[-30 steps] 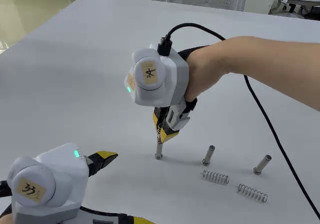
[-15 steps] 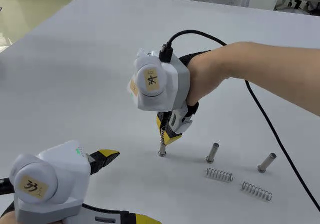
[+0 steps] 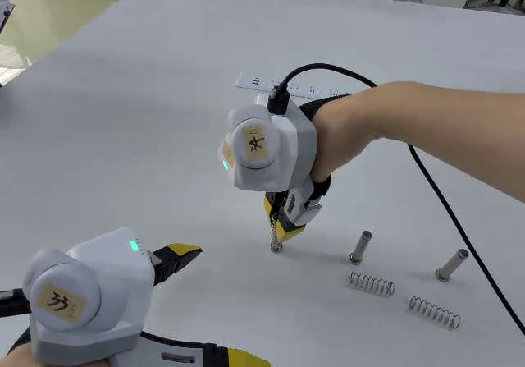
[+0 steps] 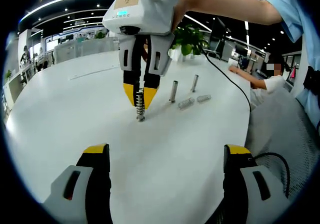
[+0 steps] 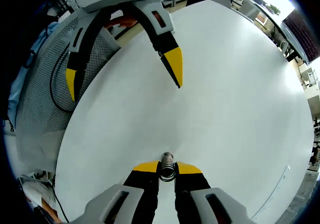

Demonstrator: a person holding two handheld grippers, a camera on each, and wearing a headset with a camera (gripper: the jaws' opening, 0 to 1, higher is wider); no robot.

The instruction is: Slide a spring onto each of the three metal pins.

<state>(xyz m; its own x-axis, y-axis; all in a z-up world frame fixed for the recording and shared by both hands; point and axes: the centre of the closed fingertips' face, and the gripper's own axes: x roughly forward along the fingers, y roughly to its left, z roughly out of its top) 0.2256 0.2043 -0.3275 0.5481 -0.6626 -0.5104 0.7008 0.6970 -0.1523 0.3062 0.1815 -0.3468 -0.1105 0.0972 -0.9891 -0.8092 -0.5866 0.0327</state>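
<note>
- Starting at the left: left gripper is hovering low over the white table at the bottom-left corner of the head view. Its jaws are spread wide and gripping nothing.
- In its own view the left gripper is showing both yellow tips far apart with bare tabletop between them, aimed at the right gripper.
- Right gripper is pointing straight down over the left pin, jaws clenched on the held spring.
- In the left gripper view the held spring is standing upright, its coils running from the yellow tips down around the left pin to just above the table. Whether it is fully seated, I cannot tell.
- In the right gripper view the held spring is showing end-on, pinched between the two tips.
- Middle pin is standing bare, leaning slightly, well apart from the left pin.
- Near spring is lying flat on the table just in front of the middle pin.
- Right pin is standing bare too, also leaning.
- Far spring is lying flat just in front of the right pin.
- Black cable is running from the top of the right gripper, under the forearm, off to the right edge.
</note>
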